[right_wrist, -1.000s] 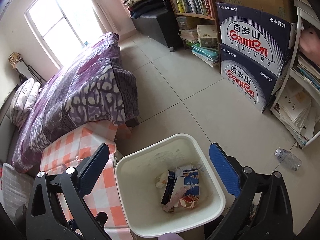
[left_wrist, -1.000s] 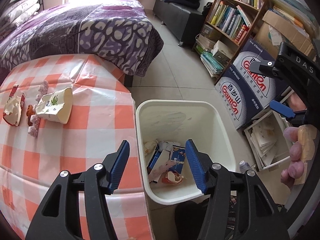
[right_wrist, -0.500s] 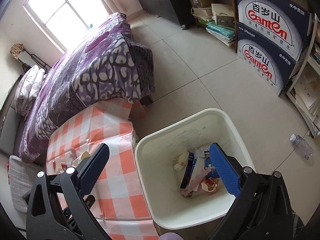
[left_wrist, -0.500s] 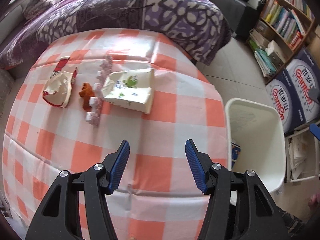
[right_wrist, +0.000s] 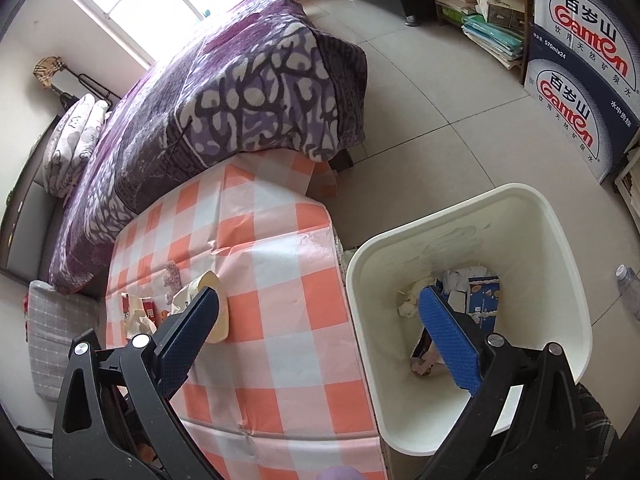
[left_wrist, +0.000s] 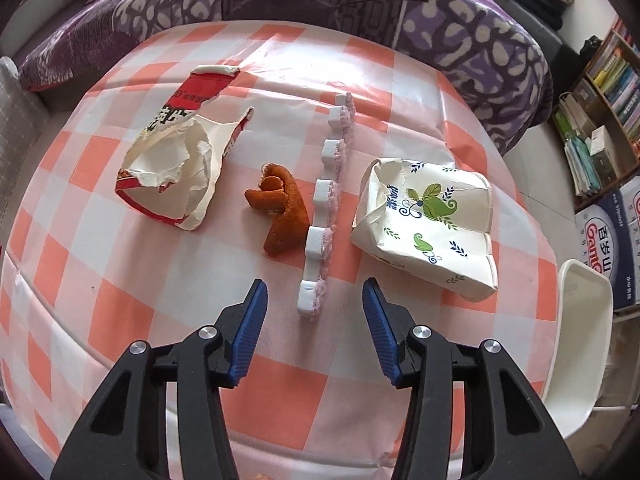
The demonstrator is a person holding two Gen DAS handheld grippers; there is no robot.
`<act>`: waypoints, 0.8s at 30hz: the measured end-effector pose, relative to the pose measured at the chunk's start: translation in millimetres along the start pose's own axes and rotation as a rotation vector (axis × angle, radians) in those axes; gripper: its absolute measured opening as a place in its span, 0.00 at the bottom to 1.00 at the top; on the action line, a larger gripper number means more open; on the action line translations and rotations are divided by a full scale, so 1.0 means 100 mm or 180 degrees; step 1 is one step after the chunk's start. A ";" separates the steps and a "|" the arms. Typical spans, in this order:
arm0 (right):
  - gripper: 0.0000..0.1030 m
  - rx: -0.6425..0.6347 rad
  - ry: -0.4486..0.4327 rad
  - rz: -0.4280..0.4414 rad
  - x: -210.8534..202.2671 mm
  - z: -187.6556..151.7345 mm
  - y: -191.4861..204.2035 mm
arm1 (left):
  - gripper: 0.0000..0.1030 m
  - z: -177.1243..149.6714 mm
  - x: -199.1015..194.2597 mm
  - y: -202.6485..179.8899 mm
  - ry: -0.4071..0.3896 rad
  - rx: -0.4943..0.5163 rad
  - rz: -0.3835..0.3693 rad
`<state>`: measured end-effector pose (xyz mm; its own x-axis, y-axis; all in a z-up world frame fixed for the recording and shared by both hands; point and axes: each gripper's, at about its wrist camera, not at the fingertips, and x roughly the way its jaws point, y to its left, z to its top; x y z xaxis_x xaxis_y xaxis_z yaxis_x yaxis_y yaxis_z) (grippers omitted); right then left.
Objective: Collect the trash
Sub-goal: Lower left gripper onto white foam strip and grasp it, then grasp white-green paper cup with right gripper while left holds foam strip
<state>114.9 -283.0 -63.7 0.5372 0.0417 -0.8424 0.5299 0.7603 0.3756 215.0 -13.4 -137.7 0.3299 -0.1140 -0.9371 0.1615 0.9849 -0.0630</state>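
Pink-white foam strip point(left_wrist: 326, 208) just ahead of left tongs point(left_wrist: 314, 322), apart but narrowing, empty; right tongs point(right_wrist: 320, 328) apart.

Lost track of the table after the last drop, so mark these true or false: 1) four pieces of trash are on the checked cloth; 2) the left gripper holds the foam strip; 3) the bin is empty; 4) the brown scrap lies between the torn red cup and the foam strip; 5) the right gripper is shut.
1) True: torn red cup, brown scrap, foam strip and green-print cup lie on the checked cloth.
2) False: the left gripper holds nothing; its jaws have just been closing, still clear of the strip.
3) False: the bin holds cartons and paper.
4) True.
5) False: the right gripper is open and empty.
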 end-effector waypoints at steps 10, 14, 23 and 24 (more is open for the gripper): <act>0.93 -0.0057 0.0298 0.0026 0.43 -0.10 0.24 | 0.10 -0.01 -0.06 0.07 -0.0227 0.0018 -0.0107; 0.93 -0.0192 0.0383 0.0182 0.56 -0.20 0.45 | 0.10 -0.02 -0.43 0.15 -0.0460 0.0009 -0.0267; 0.92 -0.0443 0.0599 0.0299 0.88 -0.50 0.90 | 0.10 -0.14 -1.03 0.41 -0.0767 -0.0055 -0.0314; 0.90 -0.0392 0.0621 0.0321 0.91 -0.51 0.90 | 0.10 -0.16 -1.06 0.45 -0.0770 -0.0069 -0.0314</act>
<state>177.8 -177.6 -126.4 0.4402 0.2366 -0.8661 0.3898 0.8187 0.4218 172.6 45.2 -46.5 0.5268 -0.2351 -0.8168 0.1848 0.9697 -0.1599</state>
